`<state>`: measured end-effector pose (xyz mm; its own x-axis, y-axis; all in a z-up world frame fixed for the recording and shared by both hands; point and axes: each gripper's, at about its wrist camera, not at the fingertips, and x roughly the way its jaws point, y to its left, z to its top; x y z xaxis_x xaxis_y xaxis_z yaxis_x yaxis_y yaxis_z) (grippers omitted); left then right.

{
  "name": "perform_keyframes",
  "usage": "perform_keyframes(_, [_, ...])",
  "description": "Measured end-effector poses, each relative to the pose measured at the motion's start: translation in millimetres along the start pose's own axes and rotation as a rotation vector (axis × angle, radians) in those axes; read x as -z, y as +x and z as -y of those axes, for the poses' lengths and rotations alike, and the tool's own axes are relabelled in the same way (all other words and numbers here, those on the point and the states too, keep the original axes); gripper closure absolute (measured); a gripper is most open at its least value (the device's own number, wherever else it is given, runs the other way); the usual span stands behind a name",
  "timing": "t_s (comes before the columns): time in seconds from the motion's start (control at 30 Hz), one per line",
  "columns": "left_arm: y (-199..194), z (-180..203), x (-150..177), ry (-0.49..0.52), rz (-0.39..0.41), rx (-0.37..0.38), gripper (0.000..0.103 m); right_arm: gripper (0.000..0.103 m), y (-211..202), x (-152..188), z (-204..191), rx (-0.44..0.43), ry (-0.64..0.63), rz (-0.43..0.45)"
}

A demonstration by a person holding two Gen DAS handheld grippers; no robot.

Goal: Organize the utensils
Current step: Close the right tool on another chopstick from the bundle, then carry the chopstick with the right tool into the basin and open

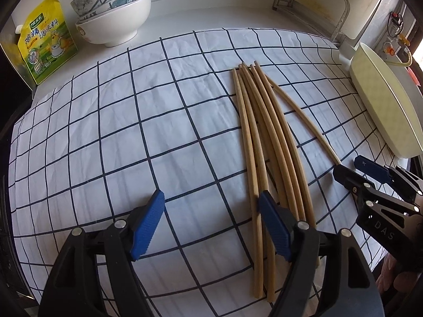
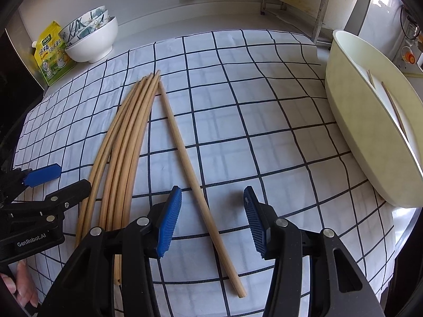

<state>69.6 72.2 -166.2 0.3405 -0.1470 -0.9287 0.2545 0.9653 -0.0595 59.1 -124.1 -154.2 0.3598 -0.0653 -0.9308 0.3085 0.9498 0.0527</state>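
— What sits at the far left of the worktop [image 2: 201, 15]?
— A yellow seasoning pouch [image 2: 51, 55] against the wall, with stacked bowls [image 2: 91, 39] just beside it.

— And on the checked cloth [image 2: 264, 132]?
— A bundle of chopsticks [image 2: 124, 142] lies left of centre, tips pointing away. One single chopstick [image 2: 195, 182] has fanned out to its right, touching the bundle only near the far tips.

— Where are the grippers?
— The left gripper [image 1: 211, 224] hovers over the bundle's near ends, jaws apart and empty. The right gripper [image 2: 212, 219] has its jaws apart, straddling the single chopstick.

— Far right?
— A cream tray [image 2: 370, 158] at the cloth's edge, with two chopsticks [image 2: 394, 105] inside.
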Motion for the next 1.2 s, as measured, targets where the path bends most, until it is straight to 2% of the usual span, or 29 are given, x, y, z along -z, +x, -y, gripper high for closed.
perform_keyframes(0.3, [8.0, 9.6, -9.4, 0.02, 0.006, -0.063, 0.031, 0.056, 3.6, -1.8, -4.8, 0.02, -0.042, 0.01])
perform_keyframes(0.4, [7.6, 12.7, -12.5, 0.027, 0.016, -0.062, 0.039, 0.056, 5.9, -4.6, -6.8, 0.022, -0.066, 0.017])
perform_keyframes(0.5, [6.0, 17.3, -14.0, 0.043, 0.021, -0.053, 0.052, 0.057, 7.7, -8.4, -9.0, 0.006, -0.093, 0.012])
perform_keyframes(0.57, [4.3, 21.2, -13.1, 0.055, 0.023, -0.046, 0.069, 0.071, 7.3, -10.0, -11.3, -0.006, -0.114, 0.007])
perform_keyframes(0.6, [3.3, 22.8, -12.6, 0.059, 0.022, -0.04, 0.075, 0.079, 6.8, -10.4, -12.3, -0.008, -0.123, 0.006])
perform_keyframes(0.63, [3.3, 23.8, -12.6, 0.062, 0.018, -0.035, 0.086, 0.091, 6.7, -10.5, -13.0, -0.011, -0.127, 0.003])
perform_keyframes(0.67, [3.1, 24.4, -12.3, 0.065, 0.014, -0.027, 0.095, 0.094, 6.5, -10.6, -13.3, -0.014, -0.128, 0.0])
perform_keyframes(1.0, [-9.6, 12.4, -2.2, 0.024, -0.029, 0.024, 0.096, 0.097, -11.7, -7.3, 1.5, -0.097, -0.04, 0.001])
perform_keyframes(1.2, [-44.3, 19.2, -8.6, 0.015, 0.012, 0.042, 0.096, 0.097, -48.2, -13.6, 14.4, -0.141, -0.015, 0.056])
